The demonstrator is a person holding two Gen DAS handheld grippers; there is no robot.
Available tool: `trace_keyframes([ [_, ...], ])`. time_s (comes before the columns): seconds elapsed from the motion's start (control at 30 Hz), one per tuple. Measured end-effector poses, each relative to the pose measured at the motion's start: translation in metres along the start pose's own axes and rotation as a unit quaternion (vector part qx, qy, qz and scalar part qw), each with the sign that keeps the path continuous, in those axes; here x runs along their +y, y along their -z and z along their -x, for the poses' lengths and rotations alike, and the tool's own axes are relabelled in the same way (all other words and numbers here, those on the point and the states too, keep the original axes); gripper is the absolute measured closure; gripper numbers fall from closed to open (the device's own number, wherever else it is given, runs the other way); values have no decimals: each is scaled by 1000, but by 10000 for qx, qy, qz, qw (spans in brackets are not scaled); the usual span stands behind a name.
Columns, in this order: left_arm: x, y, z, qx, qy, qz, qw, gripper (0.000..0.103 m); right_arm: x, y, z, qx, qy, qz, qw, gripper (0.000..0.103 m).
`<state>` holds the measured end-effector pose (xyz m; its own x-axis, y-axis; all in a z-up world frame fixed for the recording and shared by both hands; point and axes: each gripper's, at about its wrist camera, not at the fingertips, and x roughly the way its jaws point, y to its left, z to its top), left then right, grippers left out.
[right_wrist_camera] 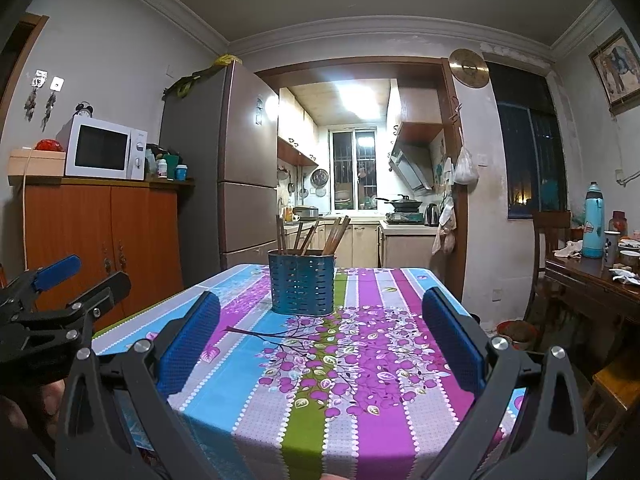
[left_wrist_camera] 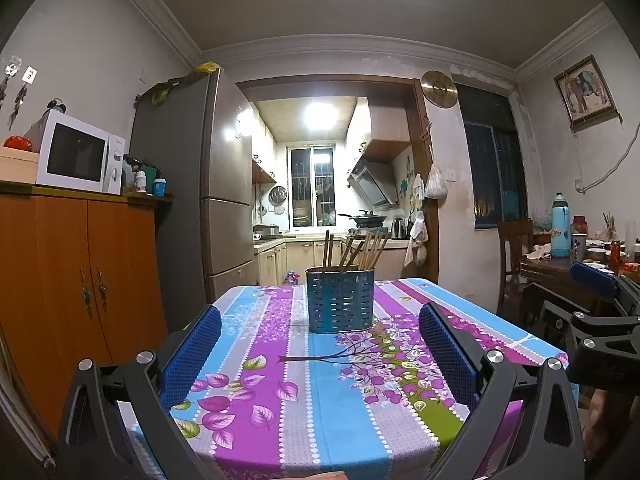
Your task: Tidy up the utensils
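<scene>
Our right tongs gape over the counter.
We see chopsticks upright in the blue holder ahead.

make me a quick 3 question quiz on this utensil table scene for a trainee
1. True or false: the chopsticks lie flat on the tablecloth.
2. The blue slotted holder stands: A) on the tablecloth B) on the microwave C) on the floor
3. How do the jaws of the left gripper and right gripper stand?

Key: 1 false, they stand upright in the holder. 2 A. 3 both open, holding nothing.
</scene>
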<state>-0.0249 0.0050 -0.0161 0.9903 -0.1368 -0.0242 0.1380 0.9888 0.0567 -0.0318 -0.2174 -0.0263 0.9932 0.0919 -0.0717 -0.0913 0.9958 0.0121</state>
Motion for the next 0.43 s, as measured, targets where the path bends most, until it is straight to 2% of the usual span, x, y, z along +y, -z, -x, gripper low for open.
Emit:
trace_keyframes([
  [0.17,2,3,-4,62,60,62,9999,5,2,-1,0,19,-18,22,10000,5],
  [0.3,6,10,-26,614,7,179,9980,5,2,-1,-2,56,-7,21,10000,5],
  [0.43,7,14,-35,828,-62,151,9964,5,2,1,-6,117,10,55,9999,5],
])
